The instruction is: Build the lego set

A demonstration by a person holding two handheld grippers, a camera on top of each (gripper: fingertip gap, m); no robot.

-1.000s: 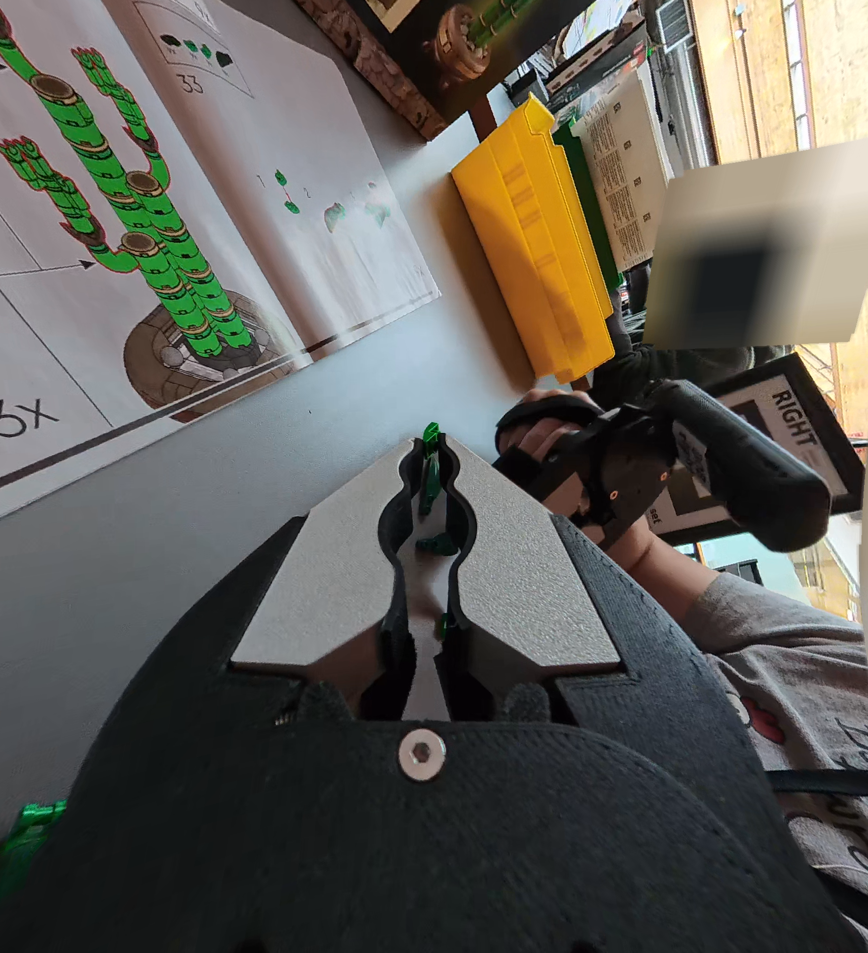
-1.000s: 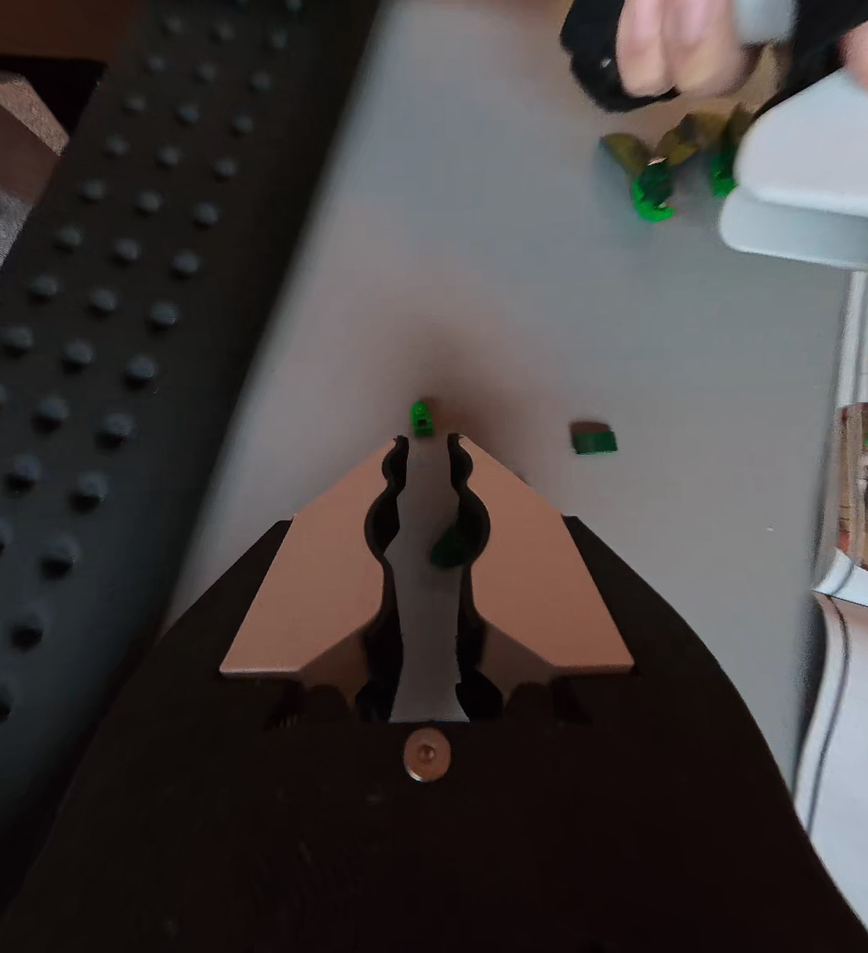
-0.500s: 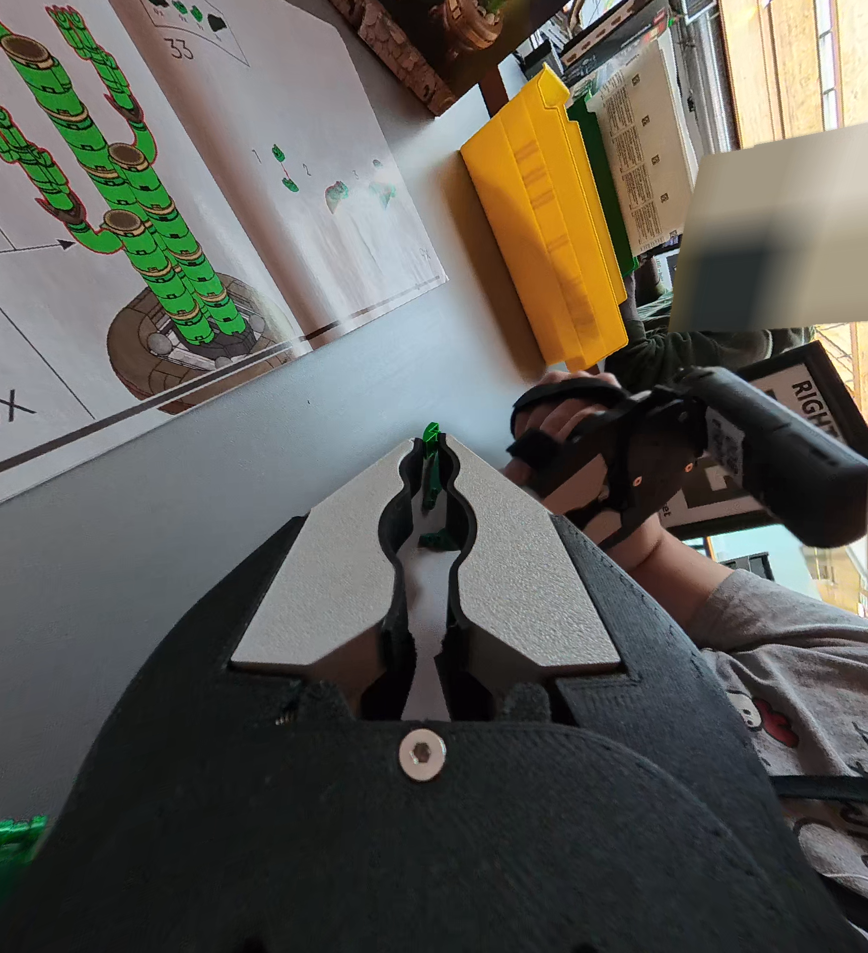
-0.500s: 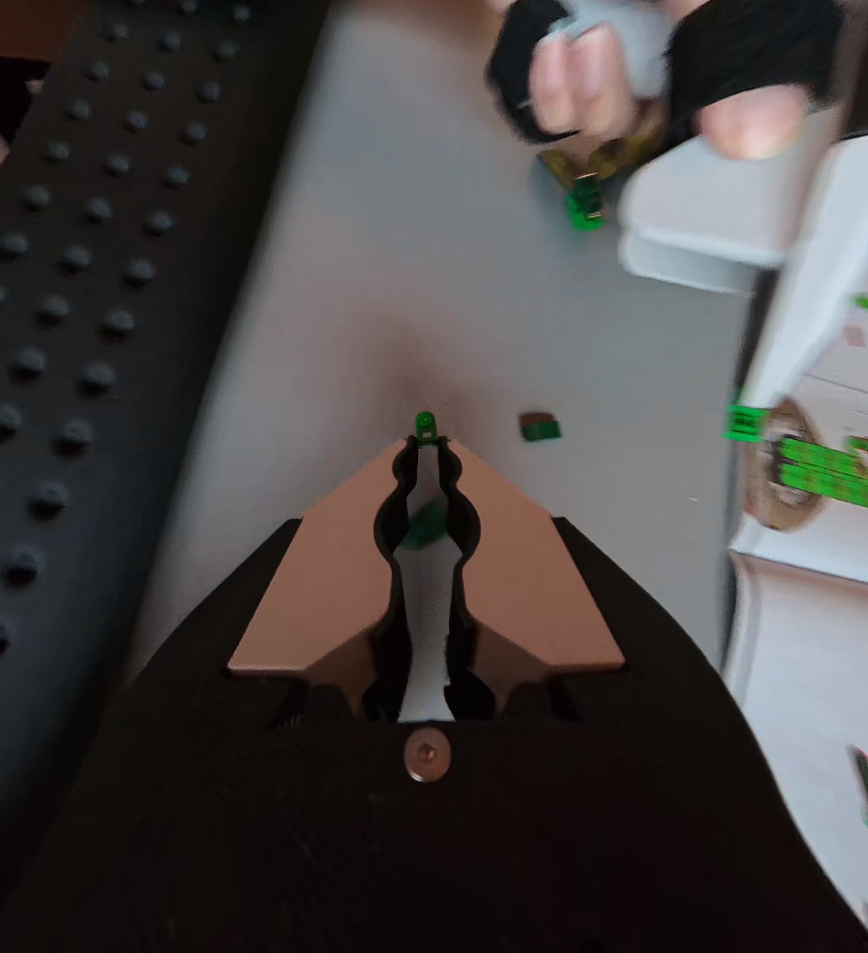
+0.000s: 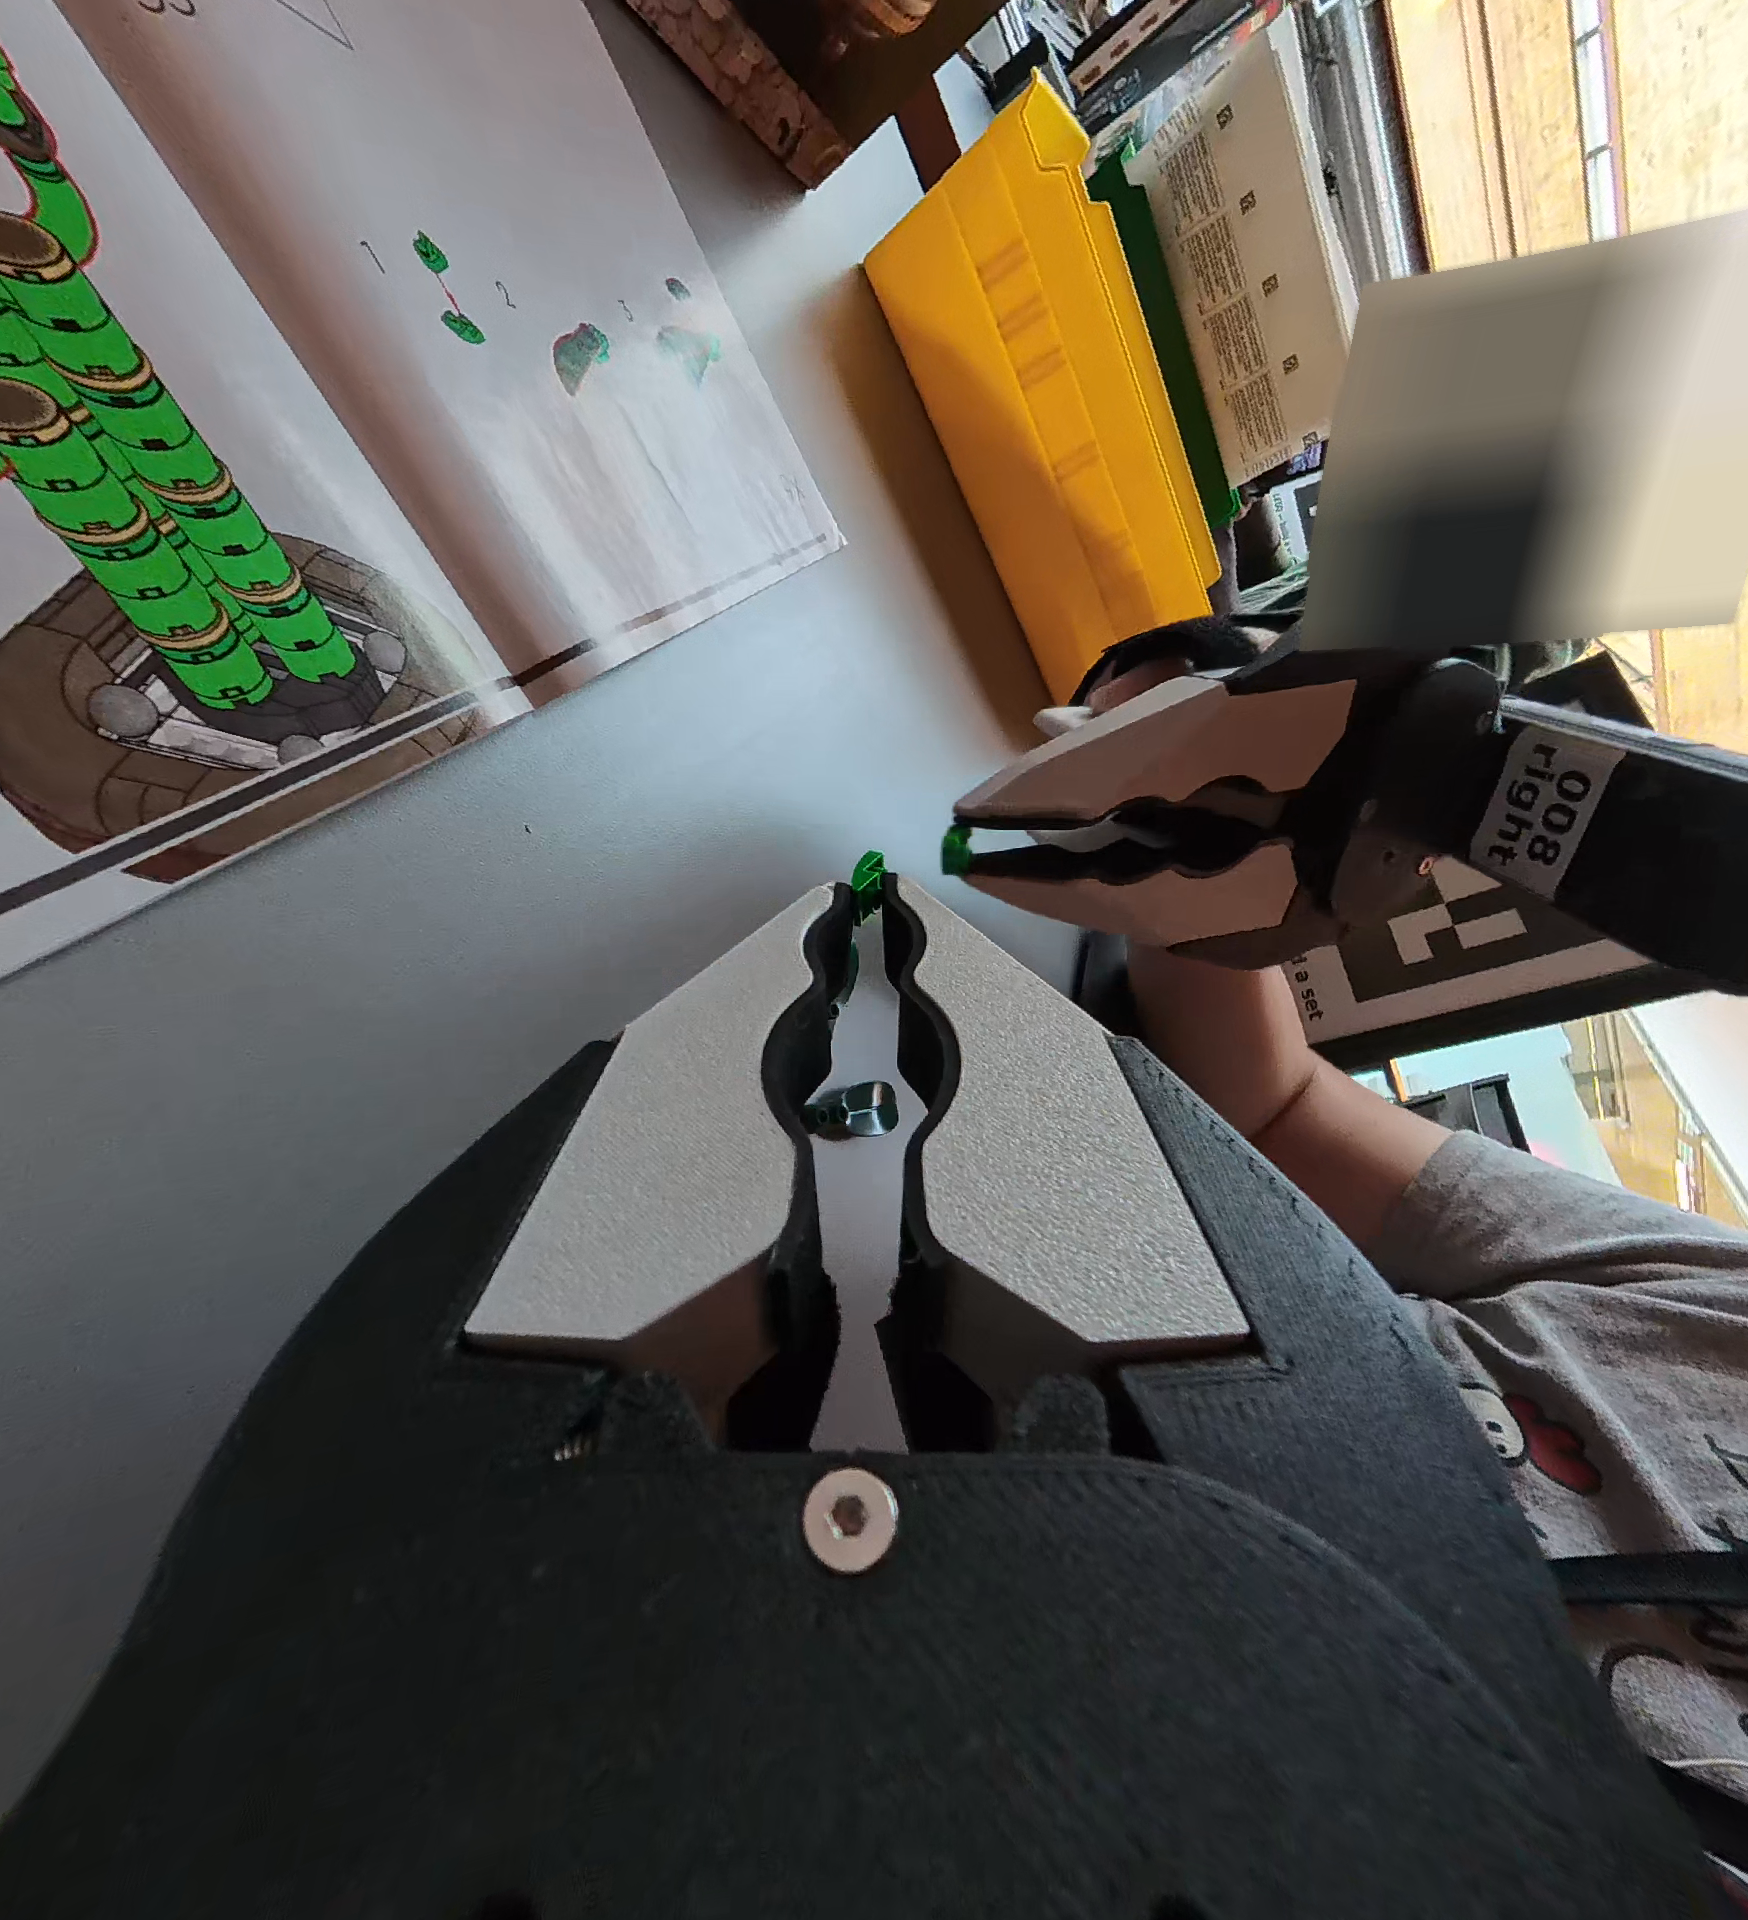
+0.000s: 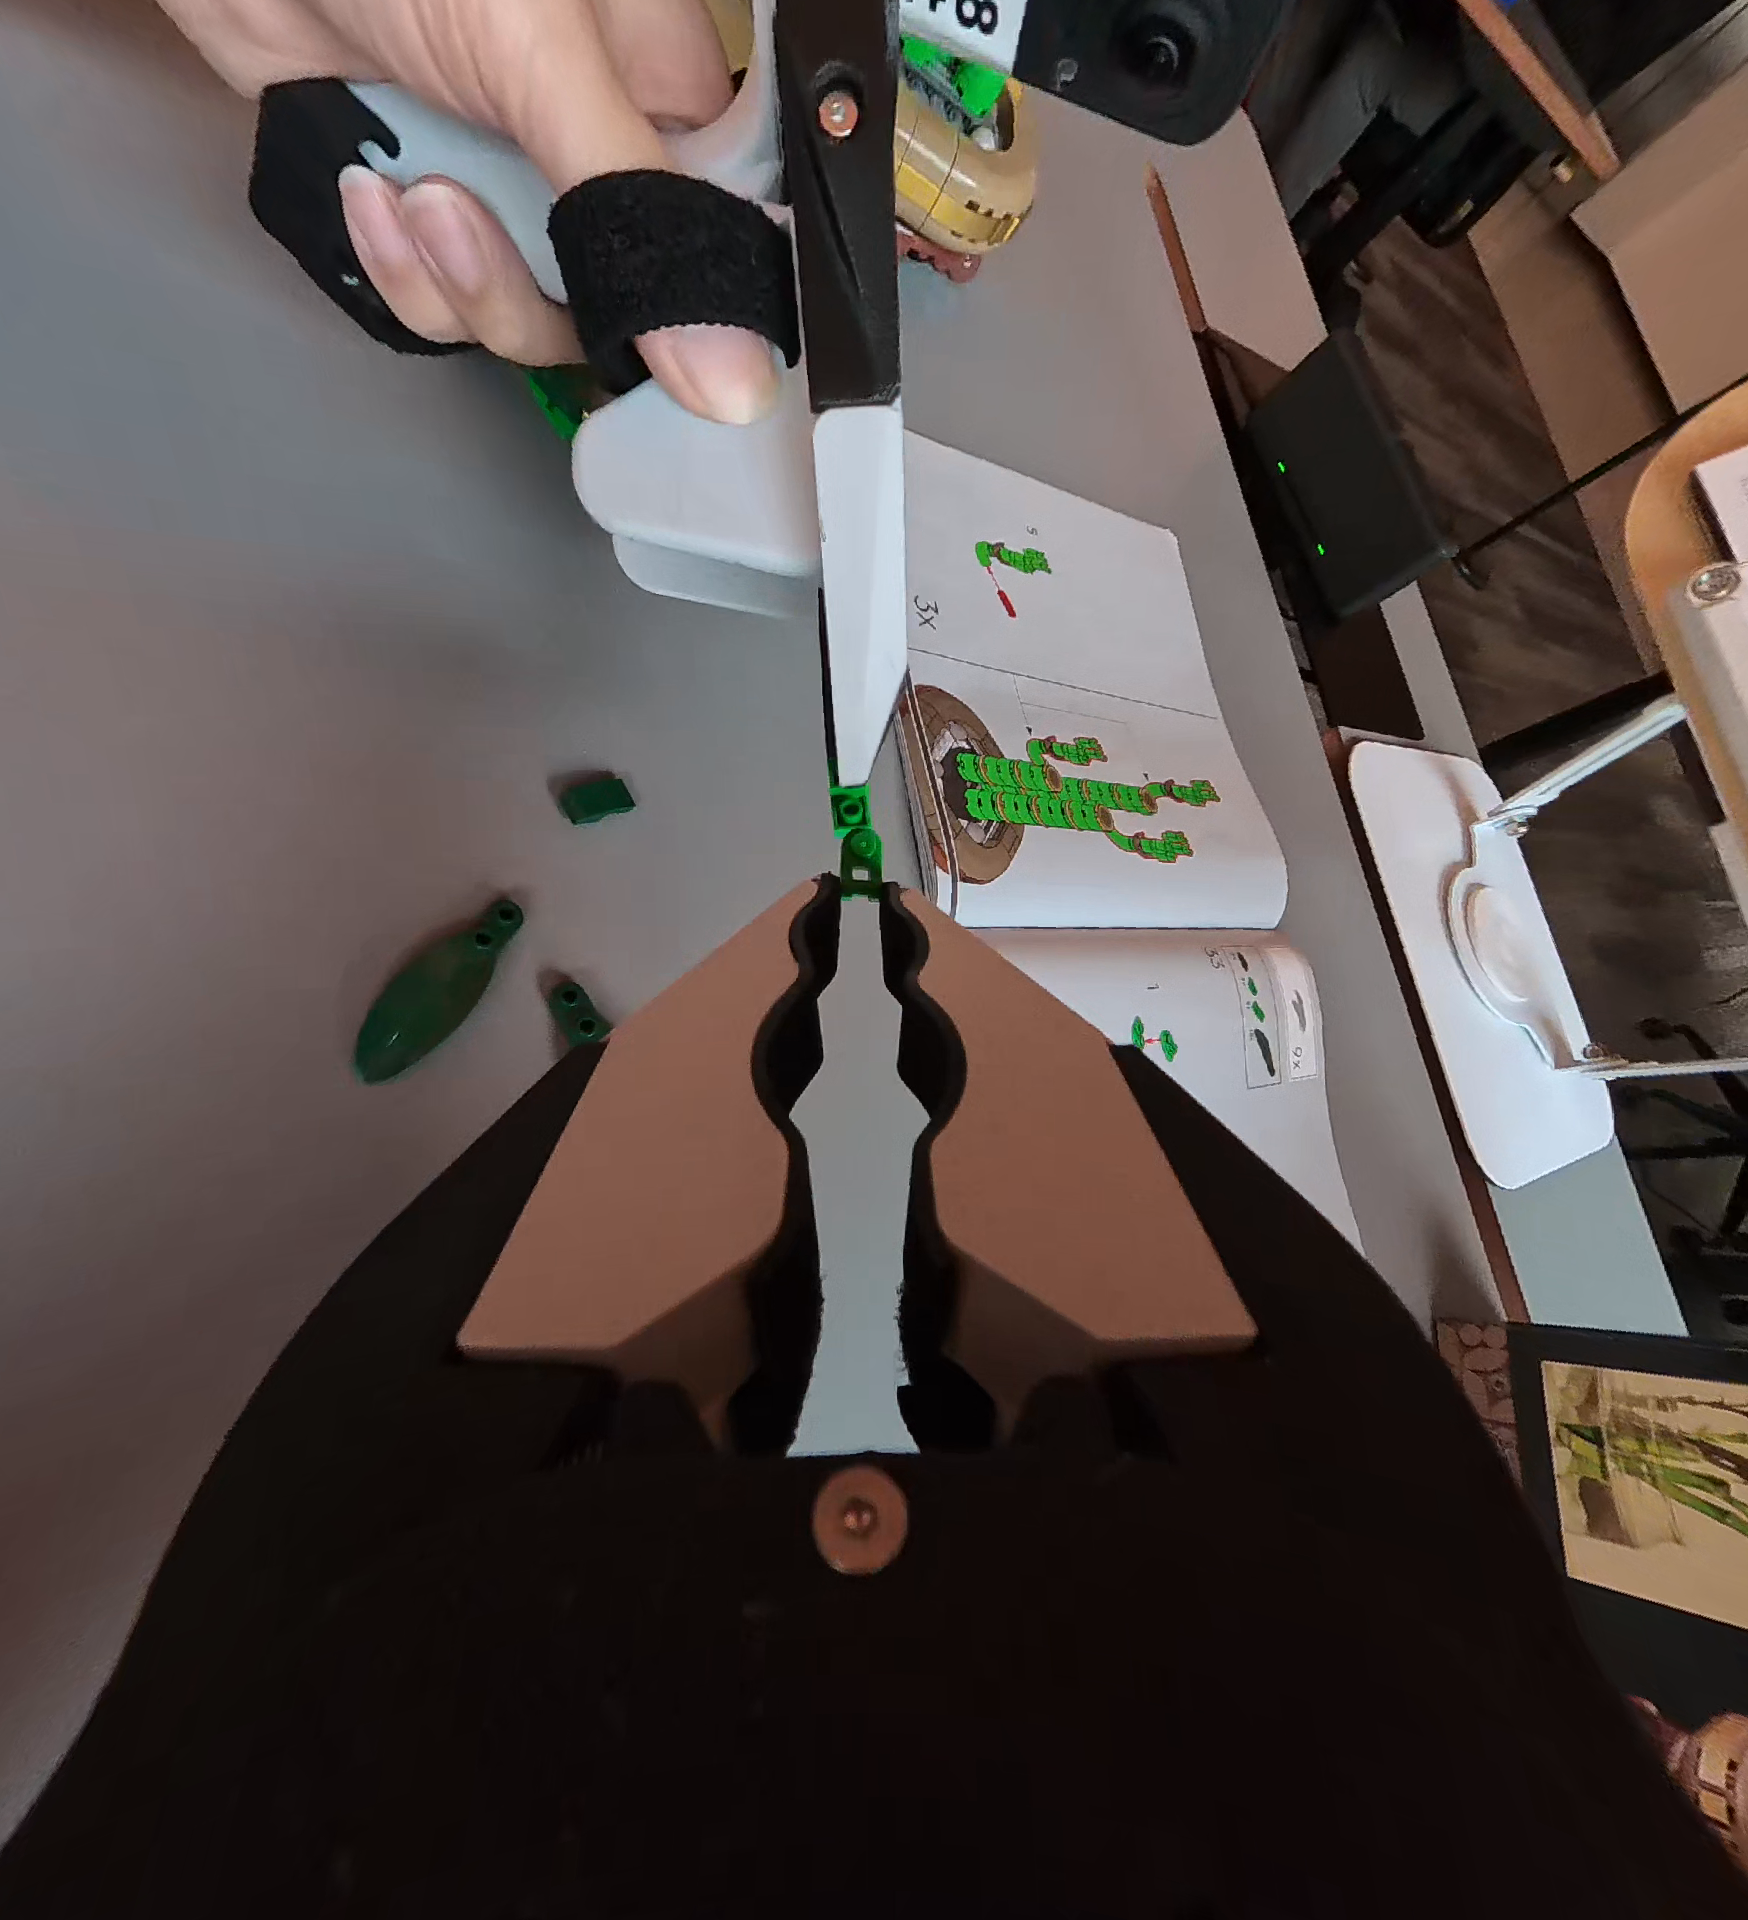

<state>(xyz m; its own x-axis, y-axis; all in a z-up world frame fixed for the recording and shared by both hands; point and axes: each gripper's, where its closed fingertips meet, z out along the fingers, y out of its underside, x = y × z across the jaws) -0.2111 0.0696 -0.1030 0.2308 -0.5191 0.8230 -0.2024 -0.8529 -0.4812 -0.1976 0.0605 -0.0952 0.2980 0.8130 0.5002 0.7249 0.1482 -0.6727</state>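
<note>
My left gripper (image 5: 862,896) is shut on a small bright green lego piece (image 5: 868,871). My right gripper (image 6: 857,891) is shut on another small green piece (image 6: 859,860). Both are held above the grey table. The right gripper (image 5: 958,847) comes in from the right in the left wrist view, its piece (image 5: 953,850) just beside mine. In the right wrist view the left gripper (image 6: 849,790) points down from above and its piece (image 6: 849,808) meets the right one tip to tip. I cannot tell whether the pieces touch. The open instruction booklet (image 6: 1078,665) lies behind them.
A dark green leaf (image 6: 428,997) and two small dark green pieces (image 6: 595,798) (image 6: 577,1010) lie on the table to the left. A tan and gold lego pot (image 6: 963,177) stands behind the left hand. A yellow bin (image 5: 1036,395) lies at the table's far edge. About 9 cm separates my right fingertips from the dark green leaf (image 6: 428,997). It is also in sight in the left wrist view (image 5: 878,1110).
My right gripper shut on the small green piece on the table, lifted it and swung it up to the left gripper's piece. The left gripper kept its hold and tilted toward it.
</note>
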